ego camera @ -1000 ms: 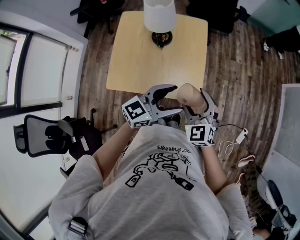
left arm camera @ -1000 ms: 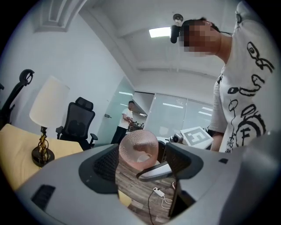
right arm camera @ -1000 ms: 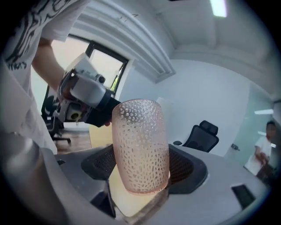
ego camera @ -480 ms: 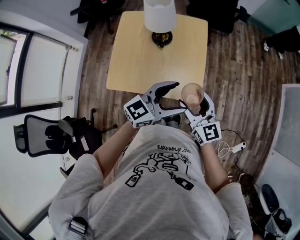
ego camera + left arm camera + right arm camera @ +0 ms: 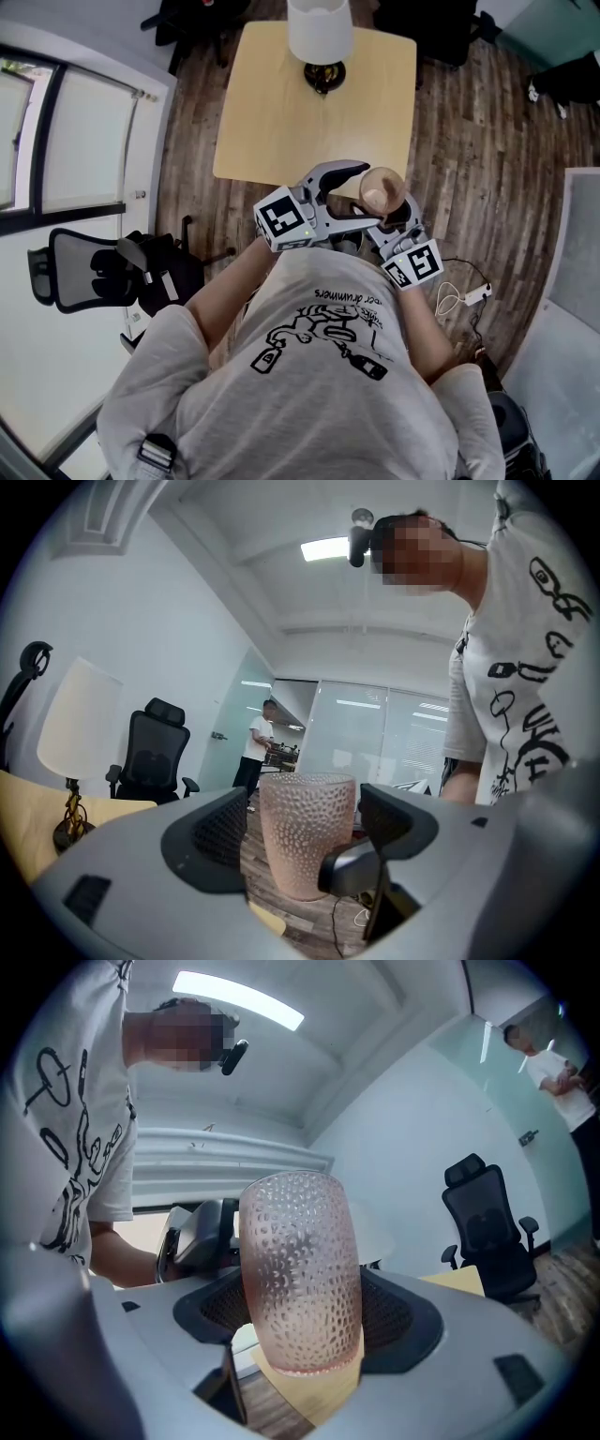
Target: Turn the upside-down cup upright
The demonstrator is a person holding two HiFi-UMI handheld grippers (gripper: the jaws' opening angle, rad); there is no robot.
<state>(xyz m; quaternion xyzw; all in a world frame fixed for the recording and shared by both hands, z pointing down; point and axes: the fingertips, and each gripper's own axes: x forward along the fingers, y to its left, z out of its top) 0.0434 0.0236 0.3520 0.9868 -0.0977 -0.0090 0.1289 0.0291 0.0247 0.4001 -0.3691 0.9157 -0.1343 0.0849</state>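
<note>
A pink dimpled glass cup [image 5: 382, 190] is up in the air in front of the person, mouth upward in the head view. My right gripper [image 5: 385, 212] is shut on it, a pad on each side of the cup [image 5: 300, 1274]. From the left, my left gripper [image 5: 362, 195] reaches toward it, open wide. In the left gripper view the cup [image 5: 306, 829] stands upright between its jaw tips, and the pads [image 5: 223, 832] do not press on it. One grey finger of the right gripper [image 5: 352, 869] shows against the cup's lower part.
A pale wooden table [image 5: 281, 112] stands ahead with a white-shaded lamp [image 5: 319, 33] at its far edge. A black office chair [image 5: 94, 272] is at the left by the window. Cables [image 5: 464, 295] lie on the wooden floor at the right. Another person [image 5: 258, 742] stands far back.
The right gripper rolled and rose a little, bringing the cup from lying on its side to mouth up. The left jaws spread wider and stand off the cup.
</note>
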